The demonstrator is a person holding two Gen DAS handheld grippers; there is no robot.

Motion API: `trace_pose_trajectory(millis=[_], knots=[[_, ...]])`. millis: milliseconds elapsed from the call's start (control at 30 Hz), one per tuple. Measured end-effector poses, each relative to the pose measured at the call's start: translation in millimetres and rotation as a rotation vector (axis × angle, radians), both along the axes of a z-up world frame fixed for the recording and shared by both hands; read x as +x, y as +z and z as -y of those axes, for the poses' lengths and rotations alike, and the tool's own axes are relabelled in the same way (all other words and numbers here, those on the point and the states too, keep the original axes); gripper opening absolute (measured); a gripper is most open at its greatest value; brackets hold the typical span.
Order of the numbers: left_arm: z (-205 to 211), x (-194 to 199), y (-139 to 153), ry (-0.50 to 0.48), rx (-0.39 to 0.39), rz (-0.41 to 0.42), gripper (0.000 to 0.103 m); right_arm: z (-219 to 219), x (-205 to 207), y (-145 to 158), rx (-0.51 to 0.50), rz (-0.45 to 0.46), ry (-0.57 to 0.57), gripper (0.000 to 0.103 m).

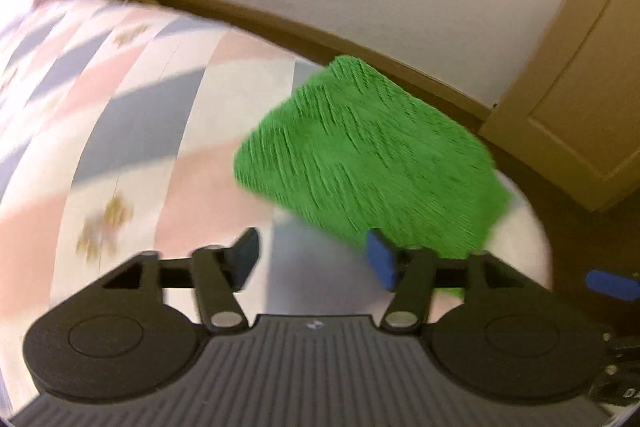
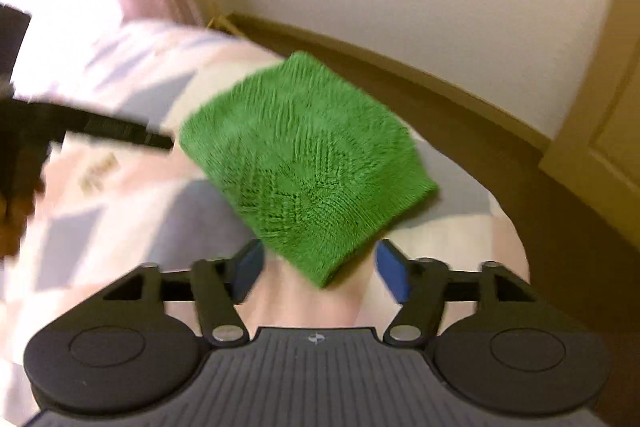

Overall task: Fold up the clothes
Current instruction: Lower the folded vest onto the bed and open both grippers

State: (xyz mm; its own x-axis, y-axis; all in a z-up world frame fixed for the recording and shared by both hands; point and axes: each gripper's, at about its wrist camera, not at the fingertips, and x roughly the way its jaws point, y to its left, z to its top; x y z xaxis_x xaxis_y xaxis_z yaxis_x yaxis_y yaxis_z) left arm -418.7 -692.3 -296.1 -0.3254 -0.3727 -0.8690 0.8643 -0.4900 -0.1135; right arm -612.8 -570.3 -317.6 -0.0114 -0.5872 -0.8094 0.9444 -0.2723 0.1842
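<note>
One folded green knit (image 2: 304, 163), patterned bedspread (image 1: 132, 131), no legible writing

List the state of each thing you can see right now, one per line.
Green knitted garment: folded into a compact block, lying on the bed, not held.
Left gripper: open, fingers empty.
Right gripper: open, fingers empty.
Patterned bedspread: spread flat.
Door: shut.

A folded green knit garment (image 2: 304, 163) lies flat near the bed's corner.

Blown-out daylight glare upper left, motion blur throughout, perhaps soft focus, fisheye-bent edges.
</note>
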Motion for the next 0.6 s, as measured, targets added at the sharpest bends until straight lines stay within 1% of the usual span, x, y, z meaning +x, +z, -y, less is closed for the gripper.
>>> trace_pose_trajectory(millis=[67,200,233,300,433,500,600], knots=[[-24.1,5.7,18.4,0.009,0.021,-0.005,0.066,-13.4,5.8,17.4,-0.006,0.046,-0.032,0.086],[-63.7,17.0,53.9,0.039,0.020,0.007,0.083,-34.8,15.7,48.1,0.028,0.101,-0.052,0.090],[-70.6,19.6,61.8,0.046,0.013,0.008,0.084,-40.9,17.2,54.6,0.028,0.106,-0.049,0.091],[-83.1,23.3,76.0,0.060,-0.004,0.012,0.087,-53.7,20.4,70.9,0.020,0.100,-0.034,0.097],[-103.1,29.7,98.9,0.104,-0.042,0.030,0.089,-69.7,26.5,94.2,0.017,0.068,-0.001,0.098],[-113.8,32.2,108.8,0.131,-0.070,0.040,0.095,-78.4,27.2,101.0,0.016,0.062,0.008,0.099],[-133.2,33.1,123.7,0.165,-0.120,0.061,0.102,-94.3,27.1,108.4,0.003,0.062,0.028,0.100]])
